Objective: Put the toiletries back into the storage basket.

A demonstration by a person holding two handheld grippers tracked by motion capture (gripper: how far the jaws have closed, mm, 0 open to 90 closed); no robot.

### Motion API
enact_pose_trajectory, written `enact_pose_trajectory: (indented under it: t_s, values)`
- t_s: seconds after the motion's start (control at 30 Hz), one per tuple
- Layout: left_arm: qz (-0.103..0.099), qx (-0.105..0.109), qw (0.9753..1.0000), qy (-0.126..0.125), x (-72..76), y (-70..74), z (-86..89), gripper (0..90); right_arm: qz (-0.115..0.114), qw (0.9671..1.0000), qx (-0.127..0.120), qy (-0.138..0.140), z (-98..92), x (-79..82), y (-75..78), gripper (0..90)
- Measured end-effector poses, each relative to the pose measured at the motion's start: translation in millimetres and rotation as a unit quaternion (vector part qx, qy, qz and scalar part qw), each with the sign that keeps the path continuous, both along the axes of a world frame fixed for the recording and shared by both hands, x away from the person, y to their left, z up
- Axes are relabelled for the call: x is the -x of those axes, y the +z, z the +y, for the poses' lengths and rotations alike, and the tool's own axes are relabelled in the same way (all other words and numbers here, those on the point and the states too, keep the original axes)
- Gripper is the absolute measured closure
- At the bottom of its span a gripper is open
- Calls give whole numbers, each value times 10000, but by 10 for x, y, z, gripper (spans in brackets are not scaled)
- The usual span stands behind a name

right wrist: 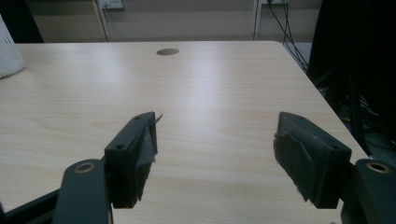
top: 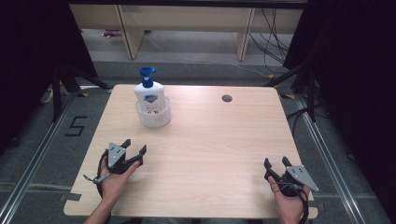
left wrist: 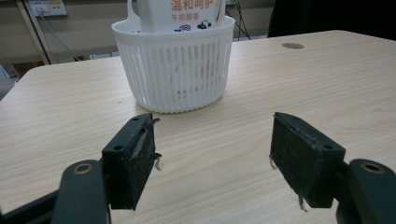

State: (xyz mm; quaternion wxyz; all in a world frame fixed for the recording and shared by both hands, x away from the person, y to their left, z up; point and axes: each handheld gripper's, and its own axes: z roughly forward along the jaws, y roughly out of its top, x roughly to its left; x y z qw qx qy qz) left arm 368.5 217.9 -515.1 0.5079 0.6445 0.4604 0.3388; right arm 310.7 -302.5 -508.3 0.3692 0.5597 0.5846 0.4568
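Note:
A white pump bottle [top: 149,93] with a blue pump head stands upright inside a white slotted basket [top: 153,116] on the far left part of the wooden table [top: 210,140]. My left gripper [top: 135,147] rests near the table's front left, open and empty, pointing toward the basket [left wrist: 175,70]; its jaws stand wide apart a short way in front of it. The bottle [left wrist: 175,14] shows printed text above the basket rim. My right gripper [top: 275,163] sits near the front right edge, open with nothing between its jaws.
A round cable hole [top: 227,98] lies in the table near the far edge, right of the basket. Beyond the table stand wooden furniture legs [top: 130,32] and loose cables [top: 275,32] on the floor. Black drapes flank both sides.

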Motion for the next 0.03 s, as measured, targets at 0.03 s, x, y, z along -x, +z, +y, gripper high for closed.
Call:
enact_pose_trajectory:
  t_s: [0.03]
  values:
    - [0,0,10000,0,0,0,0,303,0,10000,0,0,0,0,0,308]
